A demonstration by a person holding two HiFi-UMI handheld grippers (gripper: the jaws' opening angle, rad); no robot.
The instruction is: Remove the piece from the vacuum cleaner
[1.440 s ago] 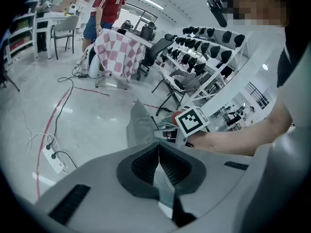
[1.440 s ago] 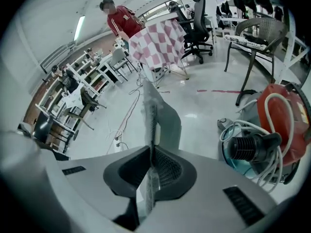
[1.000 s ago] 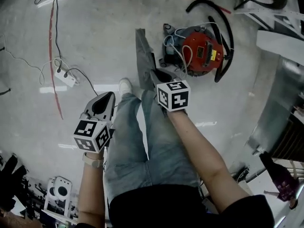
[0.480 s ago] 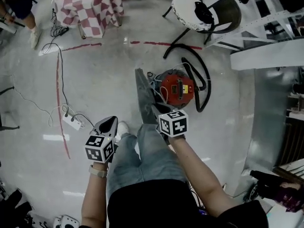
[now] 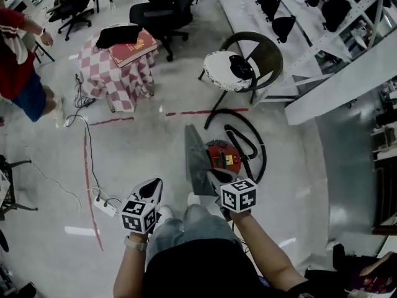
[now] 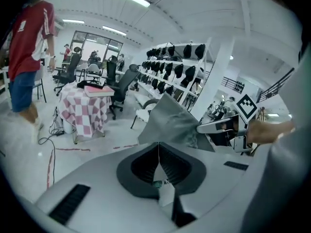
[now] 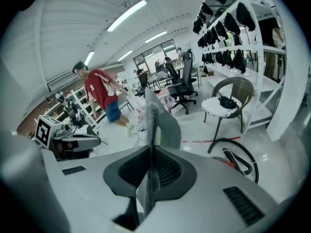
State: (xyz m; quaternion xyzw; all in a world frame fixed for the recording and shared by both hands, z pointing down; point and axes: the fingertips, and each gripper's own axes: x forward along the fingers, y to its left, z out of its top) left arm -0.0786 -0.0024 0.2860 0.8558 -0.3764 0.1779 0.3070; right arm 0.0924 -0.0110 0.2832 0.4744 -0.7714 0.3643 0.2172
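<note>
Pinched the grey flat piece [image 5: 197,159] by its lower edge between the jaws of the right gripper [image 5: 216,179], held upright in the air, clear of the red vacuum cleaner [image 5: 224,157] on the floor [image 5: 136,148] below, black hose [image 5: 264,153] looped around it. Carried the left gripper [image 5: 152,187] alongside, apart from the piece, jaws pressed together on nothing.

Red vacuum cleaner [image 5: 219,154], grey piece [image 5: 197,160]
</note>
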